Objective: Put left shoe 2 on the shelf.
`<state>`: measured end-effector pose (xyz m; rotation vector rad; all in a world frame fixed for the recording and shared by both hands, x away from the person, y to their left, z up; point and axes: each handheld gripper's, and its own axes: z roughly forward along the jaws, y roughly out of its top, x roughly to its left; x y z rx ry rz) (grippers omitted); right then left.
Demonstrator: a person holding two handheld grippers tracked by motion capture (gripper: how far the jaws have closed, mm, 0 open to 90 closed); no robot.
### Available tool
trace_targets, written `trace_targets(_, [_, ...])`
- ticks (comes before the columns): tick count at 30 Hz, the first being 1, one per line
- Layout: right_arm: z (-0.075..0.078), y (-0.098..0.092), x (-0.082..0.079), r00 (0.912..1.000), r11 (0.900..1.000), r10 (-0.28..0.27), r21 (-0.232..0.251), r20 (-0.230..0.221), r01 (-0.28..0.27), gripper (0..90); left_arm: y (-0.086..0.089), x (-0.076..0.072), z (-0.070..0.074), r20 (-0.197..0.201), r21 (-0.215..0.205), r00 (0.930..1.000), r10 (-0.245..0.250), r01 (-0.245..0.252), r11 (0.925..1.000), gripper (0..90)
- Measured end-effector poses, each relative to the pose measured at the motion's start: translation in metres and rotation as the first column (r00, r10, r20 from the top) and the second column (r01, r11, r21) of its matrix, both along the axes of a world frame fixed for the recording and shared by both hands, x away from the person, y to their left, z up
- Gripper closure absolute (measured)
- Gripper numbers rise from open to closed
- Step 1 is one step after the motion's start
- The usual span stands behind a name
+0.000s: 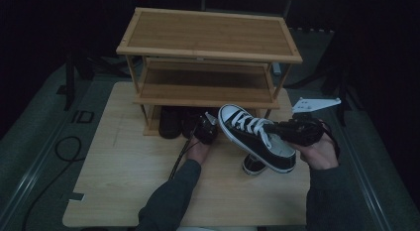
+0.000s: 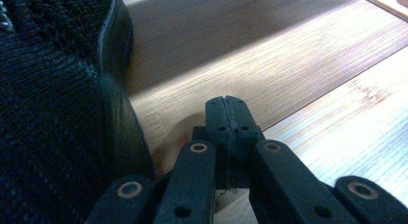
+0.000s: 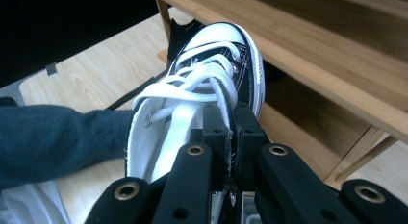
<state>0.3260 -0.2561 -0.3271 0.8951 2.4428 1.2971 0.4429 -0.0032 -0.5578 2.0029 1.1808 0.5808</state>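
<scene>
A black canvas sneaker [image 1: 257, 139] with white laces and a white toe cap [image 3: 222, 35] hangs tilted above the table, toe toward the rack. My right gripper [image 1: 271, 127] is shut on the sneaker's side wall by the opening [image 3: 230, 125]. A second sneaker [image 1: 252, 165] lies on the table beneath it, mostly hidden. My left gripper [image 1: 206, 123] rests low in front of the rack's bottom level; its jaws [image 2: 226, 107] are pressed together with nothing between them. A black knit shoe [image 2: 48, 118] sits just to the left of them in the left gripper view.
A bamboo shoe rack [image 1: 208, 52] with bare top and middle shelves stands at the back of the wooden table [image 1: 124, 161]. Dark shoes [image 1: 171, 123] stand on its lowest level. A black cable [image 1: 64, 146] lies on the floor at left.
</scene>
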Motion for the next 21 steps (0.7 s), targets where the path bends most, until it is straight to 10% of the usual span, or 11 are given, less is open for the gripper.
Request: trace_targets(21, [0.005, 0.034, 0.053, 0.9945, 0.995, -0.098, 0.035, 0.038, 0.096, 87.0, -0.001, 0.0, 0.0, 0.004, 0.003, 1.0, 0.002, -0.002, 1.0, 89.8])
